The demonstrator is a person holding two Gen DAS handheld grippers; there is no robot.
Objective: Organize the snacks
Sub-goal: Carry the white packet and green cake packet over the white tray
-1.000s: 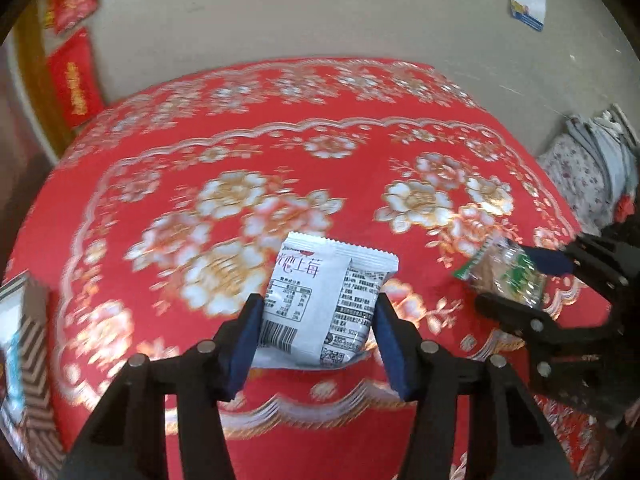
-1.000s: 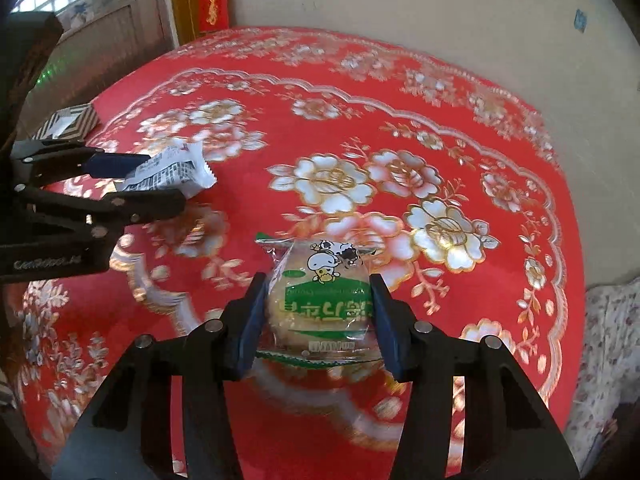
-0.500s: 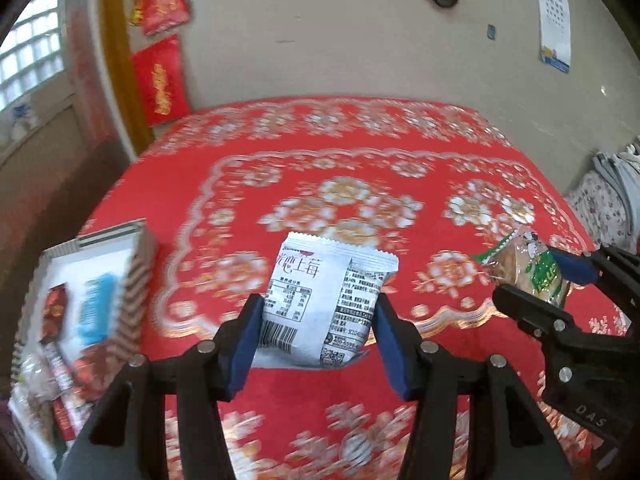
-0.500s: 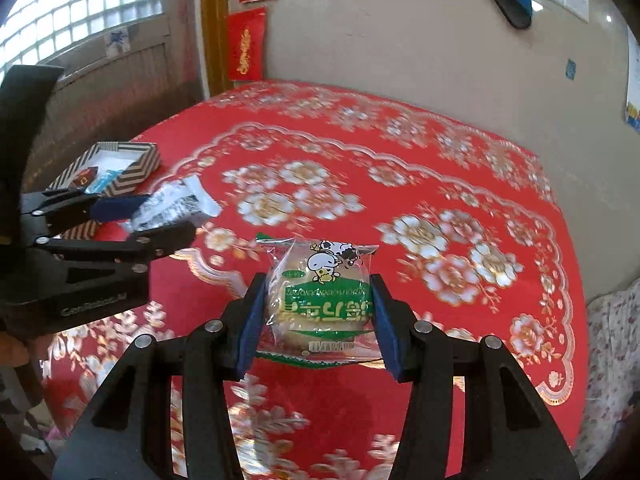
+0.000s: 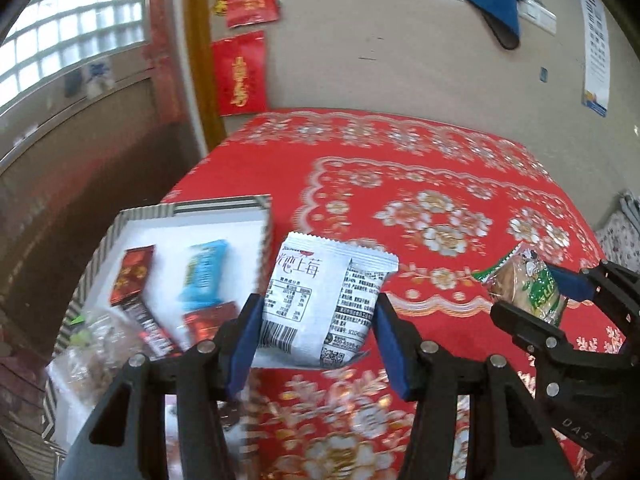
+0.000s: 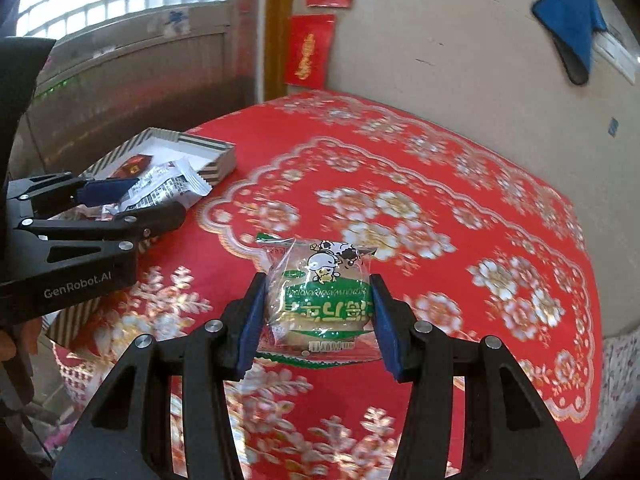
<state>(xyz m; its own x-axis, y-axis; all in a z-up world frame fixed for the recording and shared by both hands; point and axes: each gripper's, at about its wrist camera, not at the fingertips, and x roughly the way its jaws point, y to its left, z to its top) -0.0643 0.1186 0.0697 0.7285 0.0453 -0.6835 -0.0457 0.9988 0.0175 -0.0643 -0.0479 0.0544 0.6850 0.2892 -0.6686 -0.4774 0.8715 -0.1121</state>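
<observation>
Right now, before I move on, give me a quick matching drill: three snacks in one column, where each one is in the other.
1. white packet
2. green-labelled cake
3. blue packet

A. lying in the striped box
B. clamped in the left hand-held gripper
C. clamped in the right hand-held gripper

Pairs: 1-B, 2-C, 3-A

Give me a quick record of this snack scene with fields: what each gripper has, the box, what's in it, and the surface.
left gripper: shut on white snack packet
right gripper: shut on green-labelled cake packet
striped box: open, at the table's left edge
box contents: blue packet, dark red packets, others too blurred to tell
surface: red floral tablecloth
</observation>
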